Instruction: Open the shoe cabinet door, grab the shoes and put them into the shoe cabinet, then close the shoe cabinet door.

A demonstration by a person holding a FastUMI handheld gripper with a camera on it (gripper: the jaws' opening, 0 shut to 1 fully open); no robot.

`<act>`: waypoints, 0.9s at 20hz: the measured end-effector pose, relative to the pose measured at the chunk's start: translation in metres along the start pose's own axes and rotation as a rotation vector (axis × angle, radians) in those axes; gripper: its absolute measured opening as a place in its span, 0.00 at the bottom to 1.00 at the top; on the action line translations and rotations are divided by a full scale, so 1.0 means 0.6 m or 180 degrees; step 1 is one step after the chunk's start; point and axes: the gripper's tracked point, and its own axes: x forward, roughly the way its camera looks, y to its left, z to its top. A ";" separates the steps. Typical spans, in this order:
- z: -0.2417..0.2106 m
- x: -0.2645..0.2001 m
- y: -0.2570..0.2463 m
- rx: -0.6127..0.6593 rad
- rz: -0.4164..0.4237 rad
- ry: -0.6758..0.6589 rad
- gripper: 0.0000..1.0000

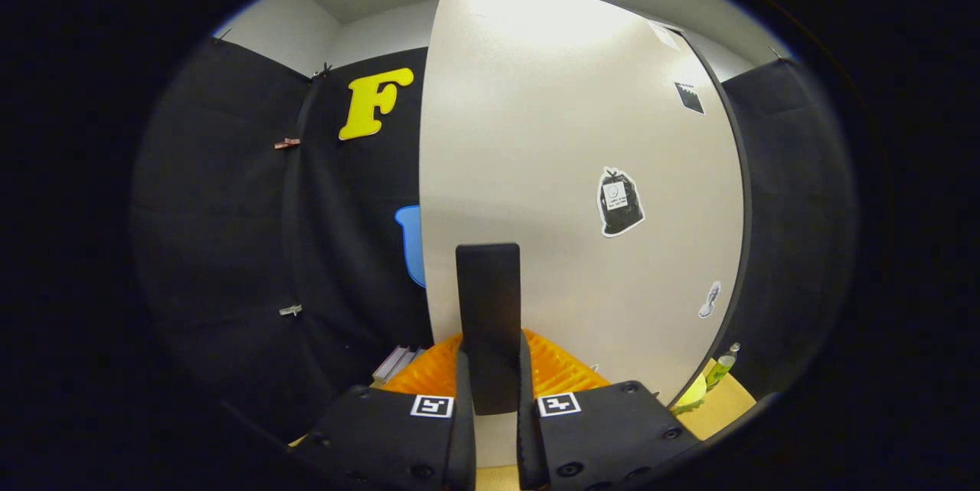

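Gripper (495, 399), lower centre of the frame: fingers clamped from both sides on a dark upright handle (488, 322). Shoe cabinet door (574, 169), pale panel across centre and right, directly beyond the handle; three stickers on its face. Orange ribbed rack (555, 368), low centre, just behind the fingers. Green bottle (721, 368), lower right, past the door's edge.

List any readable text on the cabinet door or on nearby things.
Black bag sticker on the cabinet door: small print, too small to read.
Dark sticker higher on the door: nothing readable.
Bottle label beside the door: too blurred.
Gripper, fingers shut on the door handle: square code markers, no words.
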 end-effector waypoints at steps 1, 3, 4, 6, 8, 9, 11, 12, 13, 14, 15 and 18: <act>0.000 -0.016 -0.006 0.0007 0.0015 0.0002 0.25; 0.002 -0.046 -0.018 0.0023 0.0057 -0.0001 0.25; 0.003 -0.060 -0.025 0.0032 0.0085 0.0008 0.25; 0.007 -0.082 -0.038 0.0019 0.0127 0.0021 0.25; 0.008 -0.103 -0.050 0.0033 0.0148 0.0026 0.25; 0.009 -0.114 -0.058 0.0050 0.0150 0.0028 0.25; 0.010 -0.133 -0.071 0.0047 0.0154 0.0048 0.25; 0.012 -0.145 -0.079 0.0042 0.0153 0.0048 0.25; 0.014 -0.153 -0.085 0.0031 0.0147 0.0057 0.25; 0.015 -0.160 -0.092 0.0031 0.0147 0.0052 0.25; 0.015 -0.169 -0.102 0.0036 0.0144 0.0062 0.25; 0.017 -0.190 -0.130 0.0051 0.0094 0.0074 0.25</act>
